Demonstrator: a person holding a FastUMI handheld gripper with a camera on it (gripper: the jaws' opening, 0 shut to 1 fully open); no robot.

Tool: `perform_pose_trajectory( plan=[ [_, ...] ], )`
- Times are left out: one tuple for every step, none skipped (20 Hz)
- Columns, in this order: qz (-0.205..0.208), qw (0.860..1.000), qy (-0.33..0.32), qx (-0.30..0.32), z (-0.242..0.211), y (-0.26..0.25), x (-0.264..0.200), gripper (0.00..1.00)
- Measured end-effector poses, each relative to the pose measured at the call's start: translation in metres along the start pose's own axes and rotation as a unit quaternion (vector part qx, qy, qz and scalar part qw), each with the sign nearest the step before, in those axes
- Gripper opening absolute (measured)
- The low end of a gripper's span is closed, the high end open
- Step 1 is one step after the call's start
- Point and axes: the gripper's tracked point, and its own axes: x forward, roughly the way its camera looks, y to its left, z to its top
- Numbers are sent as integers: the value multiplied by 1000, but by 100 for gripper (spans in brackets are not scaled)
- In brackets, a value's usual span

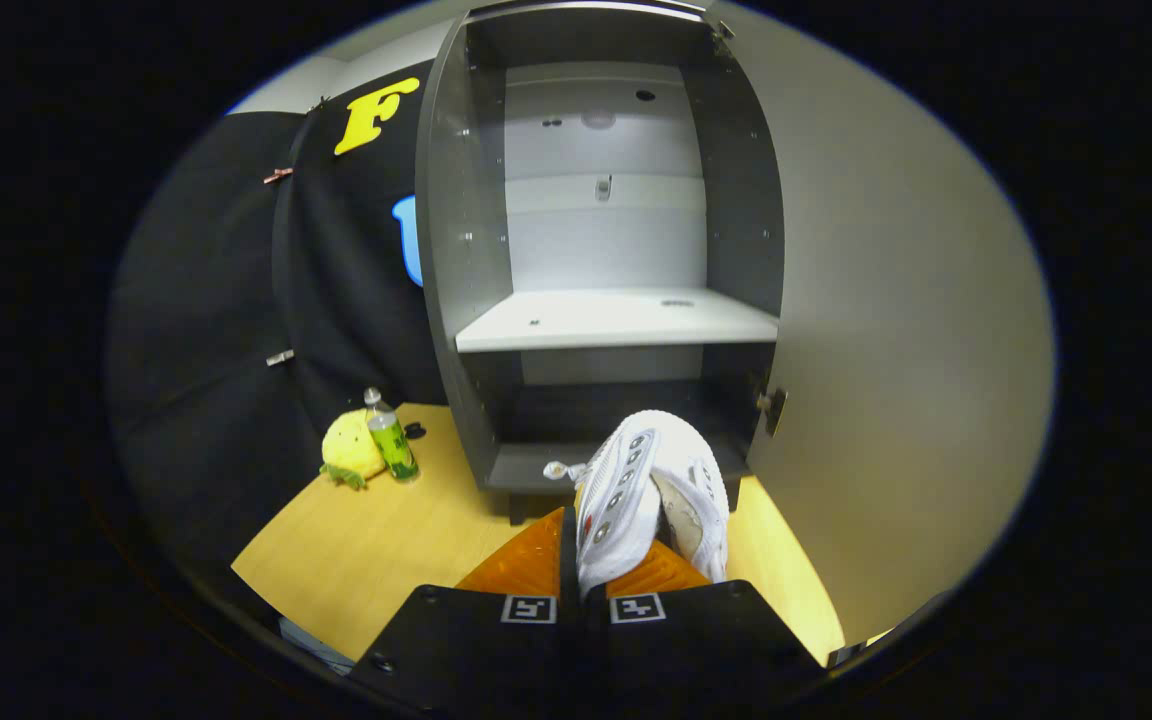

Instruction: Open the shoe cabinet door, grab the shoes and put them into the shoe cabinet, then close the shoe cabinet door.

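White mesh sneaker [651, 490] is pinched between the nearly closed fingers of the gripper [584, 560], toe toward 12 o'clock, just short of the shoe cabinet [596, 250]. Its toe could clip the bottom board's front edge [536, 468] and twist out if carried in low. The open door [896, 350] crowds 3 o'clock; a plush toy [351, 450] and bottle [391, 440] sit at 10; the lower bay is roomy

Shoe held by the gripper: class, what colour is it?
White, seen clearly in the gripper view, where the shoe sits pinched in the gripper.
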Motion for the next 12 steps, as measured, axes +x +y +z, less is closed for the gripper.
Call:
perform_pose_trajectory(
  plan=[
    [-1,1000,-9,-4,18,0,2,5],
    [-1,1000,-18,-4,36,1,7,5],
    [-2,1000,-27,-5,53,-1,13,5],
    [-4,999,-35,-6,67,-3,20,5],
    [-5,999,-42,-9,81,-6,26,5],
    [-6,999,-47,-14,95,-9,35,5],
    [-7,998,-53,-20,108,-11,45,5],
    [-8,998,-56,-28,119,-13,56,5],
    [-7,998,-60,-35,131,-15,68,5],
    [-6,997,-64,-42,142,-17,82,5],
    [-5,997,-66,-47,152,-18,96,5],
    [-3,997,-65,-52,162,-22,116,5]
  ],
)
